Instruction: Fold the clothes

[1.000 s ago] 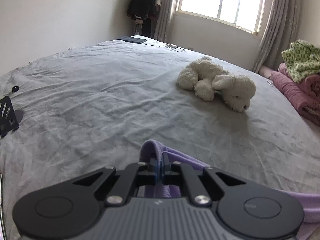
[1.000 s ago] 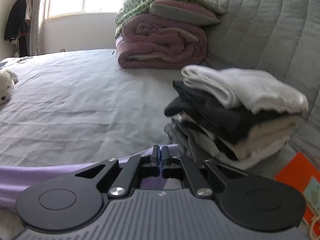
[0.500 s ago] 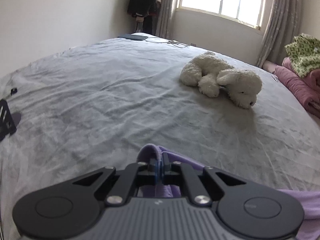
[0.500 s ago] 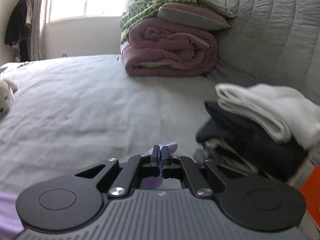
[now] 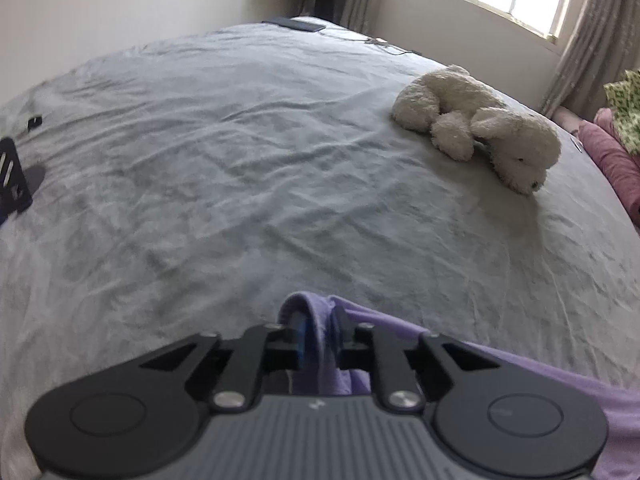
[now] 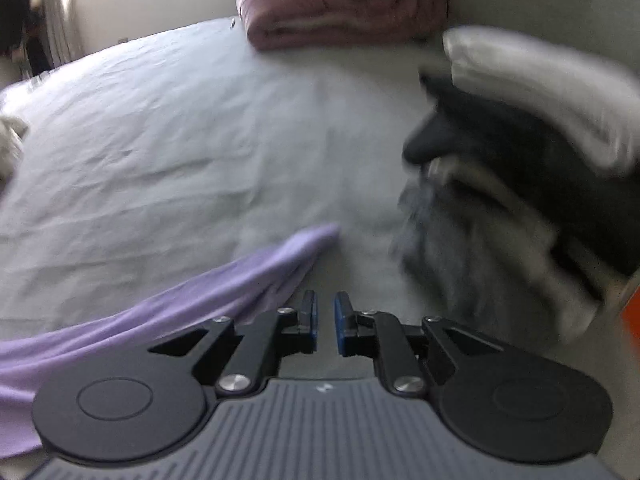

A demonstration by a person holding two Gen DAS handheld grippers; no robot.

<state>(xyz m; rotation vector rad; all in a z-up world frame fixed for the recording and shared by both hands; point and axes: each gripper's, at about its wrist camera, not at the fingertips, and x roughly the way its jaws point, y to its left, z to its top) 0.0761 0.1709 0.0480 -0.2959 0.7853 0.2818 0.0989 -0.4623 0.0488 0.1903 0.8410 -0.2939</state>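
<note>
A lilac garment [image 5: 532, 368] lies along the near edge of the grey bed sheet [image 5: 240, 160]. My left gripper [image 5: 319, 320] has its jaws opening, and a bunched fold of the garment stands loosely between them. In the right wrist view the garment [image 6: 240, 280] stretches to the left, its pointed end resting on the sheet. My right gripper [image 6: 325, 320] is just right of that end; its jaws are opening and nothing is between the blue pads [image 6: 313, 320]. This view is blurred.
A white plush toy [image 5: 480, 128] lies on the bed's far right. A stack of folded clothes [image 6: 520, 152] stands close on the right gripper's right. Rolled pink bedding [image 6: 340, 4] is at the back. A black object [image 5: 10, 184] lies at the left edge.
Both grippers were shut on the lilac garment and have sunk towards the sheet. Now both have parted their jaws; the right one has let go, and the cloth lies beside it.
</note>
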